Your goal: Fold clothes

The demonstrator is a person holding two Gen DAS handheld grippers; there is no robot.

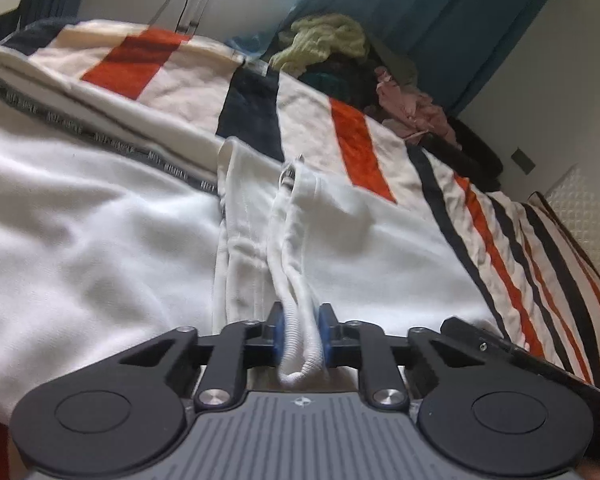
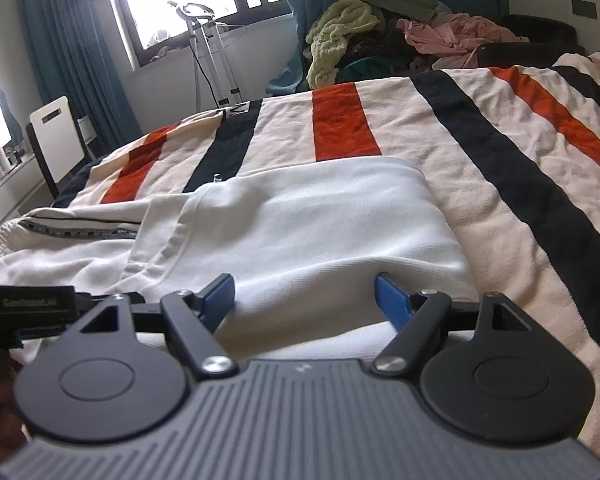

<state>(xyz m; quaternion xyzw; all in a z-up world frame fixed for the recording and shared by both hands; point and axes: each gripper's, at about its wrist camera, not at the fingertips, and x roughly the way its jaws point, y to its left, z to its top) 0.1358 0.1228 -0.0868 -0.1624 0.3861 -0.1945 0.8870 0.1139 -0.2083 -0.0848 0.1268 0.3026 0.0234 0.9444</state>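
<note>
White ribbed hem point(image 1: 300, 344) pinched in left gripper point(image 1: 300, 338), pads clamped on a thin bunched fold. Right gripper point(image 2: 304, 300) spread wide over garment point(image 2: 300, 220), touching nothing. Risks: thin bite slipping on pull; one-sided lift dragging layers askew; zipper pull point(image 1: 288, 174) snagging. Garment white, soft, zipped, lying rumpled and partly folded on striped blanket point(image 2: 520, 152).
</note>
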